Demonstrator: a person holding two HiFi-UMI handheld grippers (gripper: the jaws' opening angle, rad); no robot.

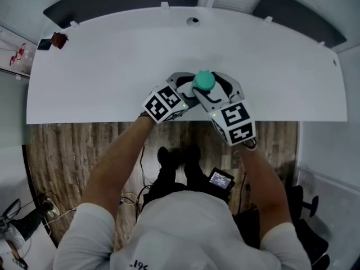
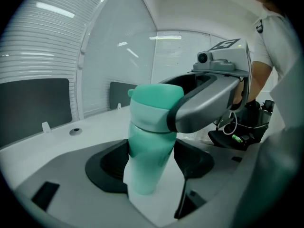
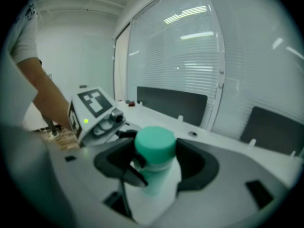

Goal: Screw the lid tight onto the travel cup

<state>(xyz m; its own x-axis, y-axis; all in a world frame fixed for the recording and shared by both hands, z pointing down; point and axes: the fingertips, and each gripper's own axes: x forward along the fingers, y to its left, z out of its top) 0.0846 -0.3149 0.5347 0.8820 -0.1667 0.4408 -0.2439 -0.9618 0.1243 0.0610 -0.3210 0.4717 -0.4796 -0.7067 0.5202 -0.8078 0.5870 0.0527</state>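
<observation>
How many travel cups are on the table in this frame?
1. The green travel cup stands near the table's front edge, between the jaws of the left gripper and the right gripper. No other shows.

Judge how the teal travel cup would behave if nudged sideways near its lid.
The travel cup is tall and tapers to a narrow base, so it would probably tip rather than slide. Its smooth wall looks somewhat slippery. Lying on the table, its round body would likely roll in a curve.

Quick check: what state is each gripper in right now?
Left gripper: jaws open, straddling the teal plastic travel cup.
Right gripper: jaws open around the cup's round teal lid.
</observation>
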